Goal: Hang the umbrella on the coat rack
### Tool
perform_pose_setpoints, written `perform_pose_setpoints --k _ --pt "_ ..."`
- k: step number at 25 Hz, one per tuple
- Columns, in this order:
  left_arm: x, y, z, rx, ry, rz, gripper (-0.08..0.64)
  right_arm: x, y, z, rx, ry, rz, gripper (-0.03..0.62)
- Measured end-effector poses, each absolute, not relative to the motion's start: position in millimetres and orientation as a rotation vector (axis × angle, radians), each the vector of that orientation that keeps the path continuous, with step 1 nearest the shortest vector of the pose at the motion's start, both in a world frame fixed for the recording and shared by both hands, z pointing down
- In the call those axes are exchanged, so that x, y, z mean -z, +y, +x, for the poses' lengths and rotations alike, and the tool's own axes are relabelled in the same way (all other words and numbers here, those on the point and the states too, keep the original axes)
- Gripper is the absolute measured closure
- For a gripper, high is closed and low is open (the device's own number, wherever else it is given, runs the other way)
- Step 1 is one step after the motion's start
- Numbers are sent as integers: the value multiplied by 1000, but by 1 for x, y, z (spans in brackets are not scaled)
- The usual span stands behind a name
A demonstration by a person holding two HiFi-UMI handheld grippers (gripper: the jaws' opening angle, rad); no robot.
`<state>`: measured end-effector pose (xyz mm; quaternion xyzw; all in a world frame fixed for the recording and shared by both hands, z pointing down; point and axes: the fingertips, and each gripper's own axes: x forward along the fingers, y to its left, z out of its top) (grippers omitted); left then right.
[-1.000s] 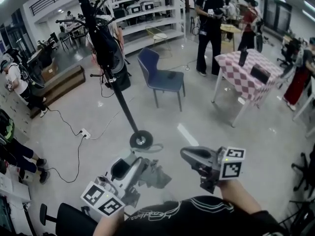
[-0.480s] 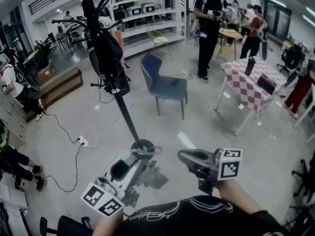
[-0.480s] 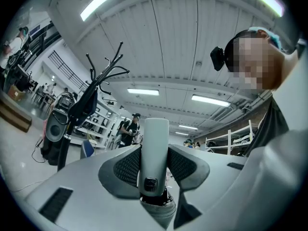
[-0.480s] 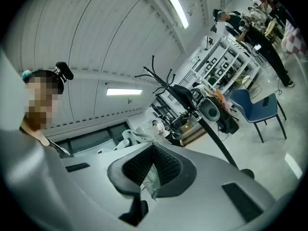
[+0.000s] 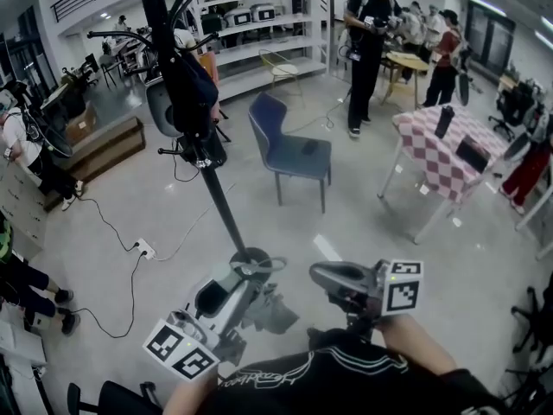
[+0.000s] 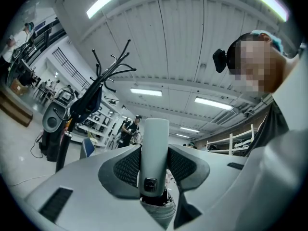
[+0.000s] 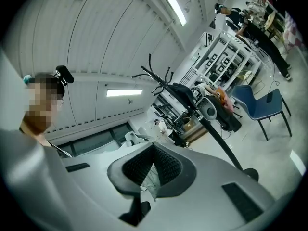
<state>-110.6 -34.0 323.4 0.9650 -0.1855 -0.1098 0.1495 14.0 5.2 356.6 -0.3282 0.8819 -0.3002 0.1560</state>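
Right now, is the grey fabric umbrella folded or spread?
Folded. The grey fabric umbrella hangs bunched beside the left tool, which clamps its pale cylindrical handle.

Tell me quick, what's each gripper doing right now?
Left gripper: closed on the umbrella by its handle.
Right gripper: closed, holding nothing.

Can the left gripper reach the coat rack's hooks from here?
Probably not yet. The left gripper holds the umbrella low, near the base of the coat rack; the hooks sit higher up. Nothing blocks the way.
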Motion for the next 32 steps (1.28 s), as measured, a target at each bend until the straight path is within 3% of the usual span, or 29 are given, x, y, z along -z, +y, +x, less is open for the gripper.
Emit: perform_pose_setpoints --k 32 --pt "-309 -209 -52 405 -1017 2653 400 -349 -216 84 1056 2598 -317 580"
